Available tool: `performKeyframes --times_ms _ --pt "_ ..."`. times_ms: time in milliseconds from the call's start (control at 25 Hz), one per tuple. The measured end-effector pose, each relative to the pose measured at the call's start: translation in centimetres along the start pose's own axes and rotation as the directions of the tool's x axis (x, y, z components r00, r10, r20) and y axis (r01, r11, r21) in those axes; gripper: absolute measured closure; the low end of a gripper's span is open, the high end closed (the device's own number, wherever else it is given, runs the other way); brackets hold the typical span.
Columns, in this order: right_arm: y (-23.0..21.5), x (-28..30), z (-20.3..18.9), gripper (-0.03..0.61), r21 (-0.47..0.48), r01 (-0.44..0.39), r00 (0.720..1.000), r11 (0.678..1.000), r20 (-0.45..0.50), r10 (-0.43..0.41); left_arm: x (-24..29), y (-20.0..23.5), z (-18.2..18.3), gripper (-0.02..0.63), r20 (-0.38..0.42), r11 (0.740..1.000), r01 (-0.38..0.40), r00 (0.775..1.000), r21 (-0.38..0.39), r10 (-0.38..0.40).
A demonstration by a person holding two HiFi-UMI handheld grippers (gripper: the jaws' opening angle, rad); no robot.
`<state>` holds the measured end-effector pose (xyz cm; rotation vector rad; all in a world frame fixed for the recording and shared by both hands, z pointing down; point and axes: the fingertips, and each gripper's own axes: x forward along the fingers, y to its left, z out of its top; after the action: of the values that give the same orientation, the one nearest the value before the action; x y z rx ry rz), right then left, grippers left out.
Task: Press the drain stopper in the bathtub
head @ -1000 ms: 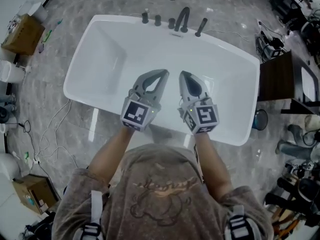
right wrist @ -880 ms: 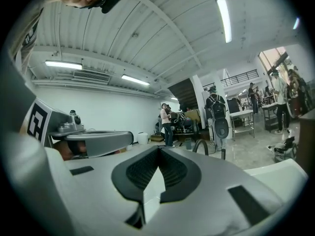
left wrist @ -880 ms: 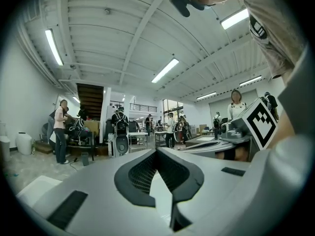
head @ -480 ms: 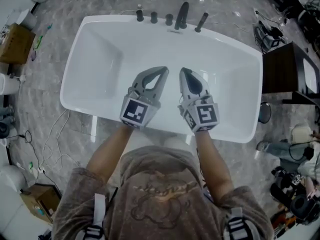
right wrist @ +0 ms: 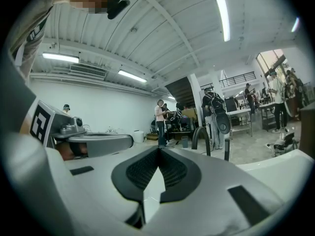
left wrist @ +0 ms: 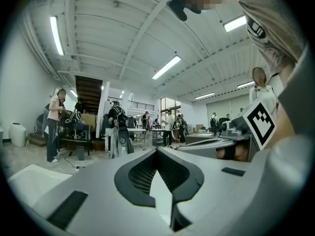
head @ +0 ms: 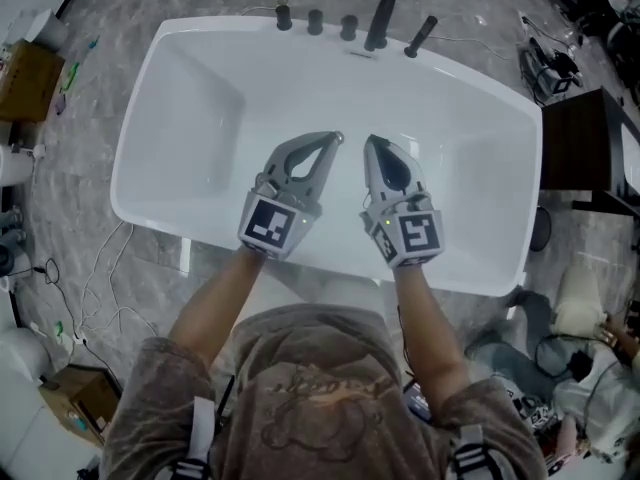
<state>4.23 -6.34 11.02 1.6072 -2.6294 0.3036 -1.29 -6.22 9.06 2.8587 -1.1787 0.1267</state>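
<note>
Grey marbled floor is surrounding the white bathtub point(head: 200, 88), with its faucet point(head: 381, 18) standing on the far rim. The left hand-held gripper point(head: 333, 140) and right hand-held gripper point(head: 371, 142) are hovering side by side over the tub's near middle. Both are pressing their jaws together on nothing. The drain stopper cannot be made out.

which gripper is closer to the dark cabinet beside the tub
Right. The right gripper hangs over the bathtub's middle; the left gripper is beyond it, farther from the dark cabinet.
</note>
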Motion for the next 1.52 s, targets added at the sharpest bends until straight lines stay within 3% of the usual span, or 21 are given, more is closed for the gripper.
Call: performKeyframes --times_ms 720,1520 --pt "-2.5 6.8 -10.4 0.578 0.001 -0.002 1.000 1.000 -0.004 0.002 4.2 4.6 -11.0 0.609 0.011 0.999 0.040 0.999 0.004 -0.040" --pt "-9.0 12.2 -21.7 0.578 0.009 0.019 0.999 1.000 -0.047 -0.018 10.5 7.4 -21.3 0.609 0.025 0.998 0.053 0.998 0.012 -0.054"
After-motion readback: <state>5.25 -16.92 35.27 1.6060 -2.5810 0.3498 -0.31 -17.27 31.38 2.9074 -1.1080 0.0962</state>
